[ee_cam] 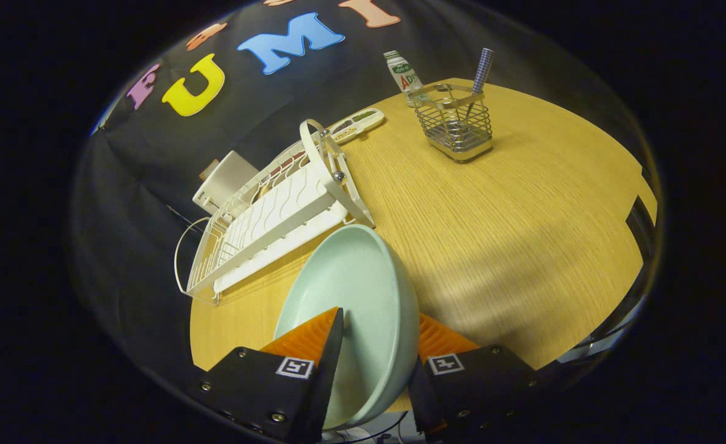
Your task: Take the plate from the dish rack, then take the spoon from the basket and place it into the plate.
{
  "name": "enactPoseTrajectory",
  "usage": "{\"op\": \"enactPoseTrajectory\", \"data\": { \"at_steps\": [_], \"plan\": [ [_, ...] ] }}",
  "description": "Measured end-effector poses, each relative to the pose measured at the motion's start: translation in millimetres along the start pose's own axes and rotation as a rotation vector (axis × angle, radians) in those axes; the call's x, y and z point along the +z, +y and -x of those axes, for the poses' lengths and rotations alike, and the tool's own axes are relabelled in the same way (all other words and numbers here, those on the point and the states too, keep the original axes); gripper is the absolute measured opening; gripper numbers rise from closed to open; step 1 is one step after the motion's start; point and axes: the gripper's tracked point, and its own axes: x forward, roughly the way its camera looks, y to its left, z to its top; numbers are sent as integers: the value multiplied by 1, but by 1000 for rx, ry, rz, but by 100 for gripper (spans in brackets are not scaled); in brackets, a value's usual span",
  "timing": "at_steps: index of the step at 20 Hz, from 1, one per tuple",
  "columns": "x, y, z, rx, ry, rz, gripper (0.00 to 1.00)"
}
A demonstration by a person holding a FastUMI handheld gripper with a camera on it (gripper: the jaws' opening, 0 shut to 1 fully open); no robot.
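Pale-green plate (363, 290) clamped on edge between tongs (378, 336), tilted above wooden table (492, 234), beside white dish rack (277, 216).

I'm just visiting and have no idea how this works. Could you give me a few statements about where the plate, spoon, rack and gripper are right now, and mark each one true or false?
1. The plate is held between the fingers of the gripper. True.
2. The plate is still standing in the dish rack. False: it is out of the rack, held just beside its near end, above the table.
3. The spoon stands in the wire basket. True; its handle sticks up above the basket's rim.
4. The spoon already lies in the plate. False: the plate holds nothing.
5. The bottle stands between the fingers. False: it stands far beyond them, behind the basket.
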Motion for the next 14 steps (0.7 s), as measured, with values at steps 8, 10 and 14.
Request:
{"op": "enactPoseTrajectory", "data": {
  "at_steps": [8,10,14],
  "plan": [
    [10,-32,16,-88,-39,-20,86],
    [22,-33,21,-89,-64,-24,86],
    [69,-35,36,-119,-184,-21,86]
  ]
}}
